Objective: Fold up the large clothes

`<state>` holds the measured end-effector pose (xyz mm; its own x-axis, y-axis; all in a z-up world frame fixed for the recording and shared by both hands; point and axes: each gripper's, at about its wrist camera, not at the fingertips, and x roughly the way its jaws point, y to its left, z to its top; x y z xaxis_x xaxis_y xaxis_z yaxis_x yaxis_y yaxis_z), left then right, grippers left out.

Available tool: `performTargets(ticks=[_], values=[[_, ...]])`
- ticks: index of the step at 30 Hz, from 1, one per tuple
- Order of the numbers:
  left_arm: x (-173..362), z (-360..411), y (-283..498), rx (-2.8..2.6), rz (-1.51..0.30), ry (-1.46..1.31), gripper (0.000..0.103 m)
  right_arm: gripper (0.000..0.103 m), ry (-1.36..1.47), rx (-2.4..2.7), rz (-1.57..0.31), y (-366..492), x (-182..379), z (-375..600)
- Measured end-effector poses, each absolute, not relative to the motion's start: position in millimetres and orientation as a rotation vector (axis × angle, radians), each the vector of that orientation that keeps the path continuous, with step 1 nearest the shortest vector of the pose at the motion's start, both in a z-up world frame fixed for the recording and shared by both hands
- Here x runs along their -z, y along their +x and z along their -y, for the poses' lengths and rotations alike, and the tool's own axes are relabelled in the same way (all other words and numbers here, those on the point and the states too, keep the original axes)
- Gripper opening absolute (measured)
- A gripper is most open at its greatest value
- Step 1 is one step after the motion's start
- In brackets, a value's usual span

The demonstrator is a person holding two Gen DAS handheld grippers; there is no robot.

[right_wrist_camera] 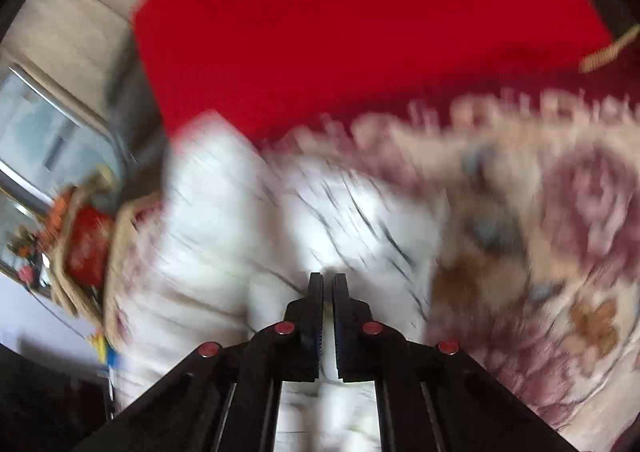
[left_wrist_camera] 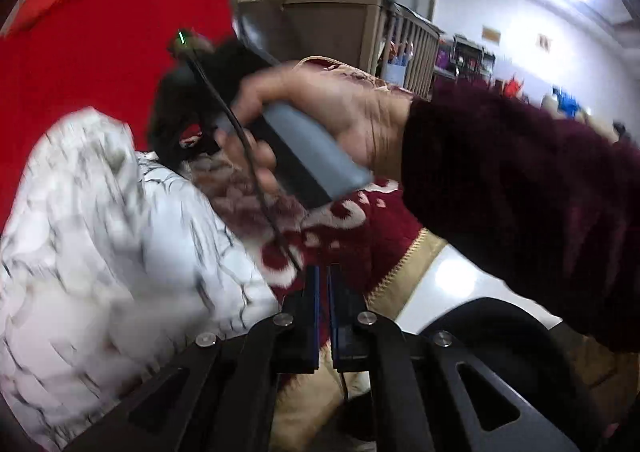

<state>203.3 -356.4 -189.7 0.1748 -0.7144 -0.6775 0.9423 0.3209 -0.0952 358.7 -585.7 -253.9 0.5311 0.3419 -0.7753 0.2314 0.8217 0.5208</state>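
Observation:
A large white quilted garment (left_wrist_camera: 100, 232) with thin dark lines lies bunched on a maroon-and-cream floral blanket (left_wrist_camera: 352, 220). It also shows in the right wrist view (right_wrist_camera: 224, 236), blurred by motion. My left gripper (left_wrist_camera: 324, 272) has its jaws nearly together, with nothing visible between them, just right of the garment. My right gripper (right_wrist_camera: 328, 278) is shut on a fold of the white garment. In the left wrist view a hand in a maroon sleeve holds the right gripper's grey handle (left_wrist_camera: 308, 144) above the garment.
A red cloth (left_wrist_camera: 100, 44) covers the surface behind the garment, also in the right wrist view (right_wrist_camera: 340, 32). A beige cabinet (left_wrist_camera: 332, 24) and cluttered shelves stand at the back. A basket with red items (right_wrist_camera: 84, 248) sits at left. A floral blanket (right_wrist_camera: 540, 232) spreads right.

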Motion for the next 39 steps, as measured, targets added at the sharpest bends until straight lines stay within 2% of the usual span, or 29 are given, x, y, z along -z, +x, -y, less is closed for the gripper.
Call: performTargets(ticks=[2,6,7,12,13,14,16,21,22,24,26,28,30,31,33,34,35,39], values=[[181.5,337.0,196.0,1.202,-0.671,0.411,0.003,0.004,0.659,-0.098,-1.048,357.6,277.0,579.0],[138.3,283.1,189.1,1.219,-0.592,0.354,0.004,0.005,0.716,-0.097,-0.976,351.8,277.2,579.5],[128.6,271.5,191.7,1.192,-0.565,0.352,0.004,0.009,0.734,-0.093,-0.973,350.3,276.7,582.5],[108.5,223.6,235.3,0.988,-0.536,0.313,0.004,0.011,0.845,-0.116,-0.793,321.4,224.6,598.2],[110.0,217.7,244.1,0.964,-0.553,0.3,0.004,0.019,0.829,-0.116,-0.771,318.0,211.1,596.3],[113.8,209.8,258.3,0.931,-0.576,0.27,0.004,0.048,0.816,-0.123,-0.762,317.4,200.1,592.5],[123.4,200.3,281.0,0.848,-0.615,0.247,0.004,0.091,0.804,-0.148,-0.756,321.2,175.3,573.3],[141.1,191.5,306.5,0.756,-0.666,0.187,0.004,0.09,0.629,-0.16,-0.721,338.0,130.0,515.5],[147.4,194.0,312.0,0.767,-0.689,0.169,0.004,0.087,0.564,-0.144,-0.723,345.8,121.1,496.4],[157.1,204.2,316.7,0.796,-0.723,0.176,0.004,0.073,0.494,-0.129,-0.747,358.2,113.9,474.0],[171.5,217.8,316.1,0.833,-0.74,0.212,0.003,0.049,0.433,-0.123,-0.793,375.7,116.3,455.7],[179.4,225.7,311.3,0.842,-0.719,0.22,0.003,0.038,0.372,-0.113,-0.871,395.3,133.8,445.5],[188.5,230.3,309.0,0.865,-0.699,0.21,0.003,0.036,0.337,-0.035,-0.972,413.3,166.1,449.9],[190.5,230.7,311.2,0.88,-0.697,0.207,0.003,0.023,0.335,0.024,-1.07,426.1,198.5,460.9],[199.5,238.3,314.6,0.919,-0.719,0.196,0.003,0.02,0.455,0.035,-1.159,434.7,242.8,484.6],[201.6,240.2,316.8,0.921,-0.724,0.184,0.002,0.007,0.562,0.01,-1.124,431.6,252.5,501.9],[202.9,241.7,318.7,0.931,-0.727,0.162,0.002,0.004,0.616,0.007,-1.116,429.8,255.9,511.5],[206.8,236.3,323.9,0.967,-0.722,0.115,0.003,0.003,0.755,-0.056,-1.068,421.2,267.0,529.1]])
